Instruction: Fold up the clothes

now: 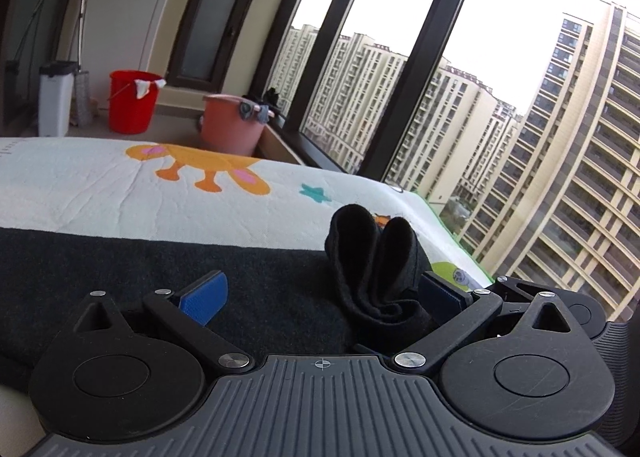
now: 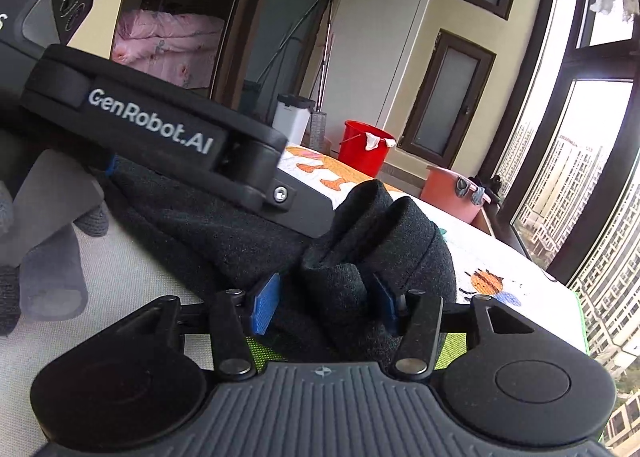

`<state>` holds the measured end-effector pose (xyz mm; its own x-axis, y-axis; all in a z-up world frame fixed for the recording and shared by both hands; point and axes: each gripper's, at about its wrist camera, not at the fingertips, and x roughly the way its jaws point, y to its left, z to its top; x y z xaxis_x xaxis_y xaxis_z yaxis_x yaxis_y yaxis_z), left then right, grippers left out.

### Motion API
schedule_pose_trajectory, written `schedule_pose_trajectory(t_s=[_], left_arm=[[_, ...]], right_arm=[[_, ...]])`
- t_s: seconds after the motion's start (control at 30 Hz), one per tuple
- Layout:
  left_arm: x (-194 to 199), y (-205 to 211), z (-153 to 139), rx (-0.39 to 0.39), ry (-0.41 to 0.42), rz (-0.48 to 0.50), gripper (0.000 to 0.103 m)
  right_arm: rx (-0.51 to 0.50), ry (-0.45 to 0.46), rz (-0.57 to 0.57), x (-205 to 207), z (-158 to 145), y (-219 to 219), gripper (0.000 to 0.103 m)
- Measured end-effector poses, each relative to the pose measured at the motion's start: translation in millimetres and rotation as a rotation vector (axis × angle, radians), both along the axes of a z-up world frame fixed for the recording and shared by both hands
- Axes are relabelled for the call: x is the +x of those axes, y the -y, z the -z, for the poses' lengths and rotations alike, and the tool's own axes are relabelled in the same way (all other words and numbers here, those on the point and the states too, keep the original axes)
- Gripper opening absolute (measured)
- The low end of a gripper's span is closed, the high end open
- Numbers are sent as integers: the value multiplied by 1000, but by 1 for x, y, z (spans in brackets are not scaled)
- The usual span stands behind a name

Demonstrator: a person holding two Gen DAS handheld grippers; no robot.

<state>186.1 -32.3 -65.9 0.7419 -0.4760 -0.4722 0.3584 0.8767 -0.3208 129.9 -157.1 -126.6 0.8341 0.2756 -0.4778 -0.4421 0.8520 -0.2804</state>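
A dark grey garment (image 1: 120, 269) lies across a white cartoon-print bed cover (image 1: 100, 193). One part of it stands up as a thick bunched fold (image 1: 372, 253). My left gripper (image 1: 322, 293) is wide open over the flat cloth, and the fold rises just inside its right pad (image 1: 440, 291). In the right wrist view the same fold (image 2: 336, 289) sits between the blue pads of my right gripper (image 2: 324, 307). The jaws are parted, the left pad (image 2: 264, 309) shows a bare face, and I see no squeeze on the cloth. The left gripper's black housing (image 2: 152, 125) crosses above the garment.
A grey-gloved hand (image 2: 48, 225) is at the left edge. Beyond the bed stand a red bucket (image 1: 130, 101), a pink bucket (image 1: 232, 125) and a white bin (image 1: 54, 101). A tall dark-framed window (image 1: 400, 77) runs along the bed's right side.
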Motion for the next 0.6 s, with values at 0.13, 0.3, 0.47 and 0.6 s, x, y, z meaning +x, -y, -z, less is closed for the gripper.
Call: schedule_pose_trajectory(t_s=[0.13, 0.3, 0.47, 0.6], left_arm=[[15, 19, 9, 57, -36, 15, 103], [16, 24, 20, 108, -29, 2, 103], [14, 21, 20, 103, -26, -5, 103], [14, 18, 20, 91, -27, -7, 103]], right_arm=[[2, -27, -54, 0, -2, 2, 65], [51, -93, -162, 0, -3, 8, 86], [172, -139, -133, -3, -24, 48, 83], [280, -148, 31, 5, -37, 84, 33]])
